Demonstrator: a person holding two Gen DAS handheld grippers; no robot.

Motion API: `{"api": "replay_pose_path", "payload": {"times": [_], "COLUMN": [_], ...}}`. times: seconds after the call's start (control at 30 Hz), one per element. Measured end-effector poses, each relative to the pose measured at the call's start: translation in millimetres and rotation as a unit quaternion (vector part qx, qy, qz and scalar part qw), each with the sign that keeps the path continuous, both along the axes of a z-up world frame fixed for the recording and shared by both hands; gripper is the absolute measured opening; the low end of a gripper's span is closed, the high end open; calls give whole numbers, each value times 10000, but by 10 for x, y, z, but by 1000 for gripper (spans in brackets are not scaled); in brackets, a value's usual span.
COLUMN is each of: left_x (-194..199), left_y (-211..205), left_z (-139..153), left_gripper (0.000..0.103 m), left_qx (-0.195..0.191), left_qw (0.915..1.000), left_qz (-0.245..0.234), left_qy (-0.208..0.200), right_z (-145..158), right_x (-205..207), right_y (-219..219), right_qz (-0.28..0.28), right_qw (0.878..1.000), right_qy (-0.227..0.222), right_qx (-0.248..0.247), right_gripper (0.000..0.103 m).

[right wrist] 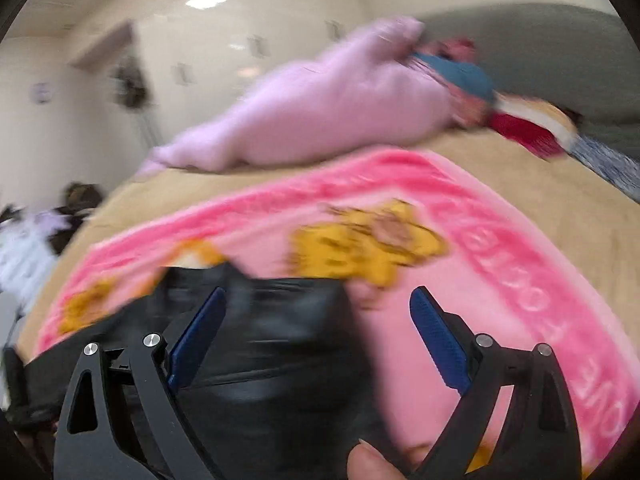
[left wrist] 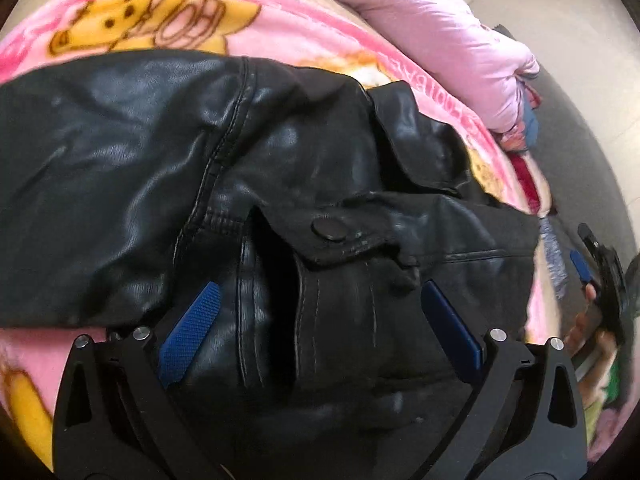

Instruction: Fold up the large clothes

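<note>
- Left wrist view: the left gripper [left wrist: 318, 294] is spread wide above a black leather jacket [left wrist: 248, 168], grasping nothing; the jacket lies on a pink cartoon blanket [left wrist: 280, 36], a lilac quilt [left wrist: 432, 28] bunched at the bed's far edge
- Right wrist view (blurred): the right gripper [right wrist: 318, 300] is released, hovering over the jacket's [right wrist: 272, 344] edge near the blanket's [right wrist: 460, 312] front edge

Open blanket beyond the jacket, heap along the far edge

Bare pink blanket [right wrist: 500, 320] right of the black leather jacket [left wrist: 248, 184]; past the jacket, a piled lilac quilt [right wrist: 328, 112] and mixed clothes [right wrist: 516, 120] blocking the blanket's far side.
</note>
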State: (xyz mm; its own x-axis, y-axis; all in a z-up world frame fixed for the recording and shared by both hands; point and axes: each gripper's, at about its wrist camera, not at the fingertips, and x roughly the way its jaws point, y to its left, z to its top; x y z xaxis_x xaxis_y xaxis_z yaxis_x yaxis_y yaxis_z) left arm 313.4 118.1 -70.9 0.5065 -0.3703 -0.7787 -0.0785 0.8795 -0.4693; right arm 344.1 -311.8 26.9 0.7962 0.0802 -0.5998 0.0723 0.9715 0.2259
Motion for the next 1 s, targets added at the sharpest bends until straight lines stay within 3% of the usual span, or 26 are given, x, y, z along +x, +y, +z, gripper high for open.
{"api": "replay_pose_path", "payload": {"times": [0.03,0.07,0.1,0.13,0.17,0.27,0.4,0.5,0.6,0.73,0.87,1.0], "left_x": [-3,-1,-3,-4,-14,-71,-299,-557,-651,-604,-370,-356], "left_y": [-18,-67,-106,-131,-150,-180,-191,-246,-281,-181,77,107], "left_z": [3,12,25,38,48,187,728,1206,1340,1089,434,150], "left_gripper": [88,64,51,45,24,12,9,8,8,8,8,9], "left_qx": [170,615,892,1036,937,848,794,945,1054,1355,1228,1277], "left_qw": [9998,9980,9959,9943,9949,9941,9862,9706,9646,9720,9886,9904], "left_qz": [-1,71,68,62,-53,-159,-278,-415,-487,-432,-226,-189], "left_qy": [-49,-92,-167,-238,-356,-655,-1423,-2175,-2369,-1870,-839,-493], "right_z": [-99,-164,-286,-361,-422,-523,-542,-535,-570,-596,-583,-606], "right_x": [84,121,177,208,240,323,368,398,434,462,475,520], "right_y": [-148,-227,-357,-436,-488,-491,-423,-407,-367,-310,-253,-246], "right_qz": [-64,-79,-83,-83,-92,-33,82,119,154,183,211,245], "right_qw": [9994,9983,9937,9887,9838,9791,9804,9802,9804,9815,9856,9868], "right_qy": [232,338,484,573,659,796,828,777,804,860,851,892], "right_qx": [255,472,1005,1383,1665,1873,1786,1819,1792,1701,1448,1328], "right_gripper": [92,92,92,92,92,92,92,92,92,92,91,88]}}
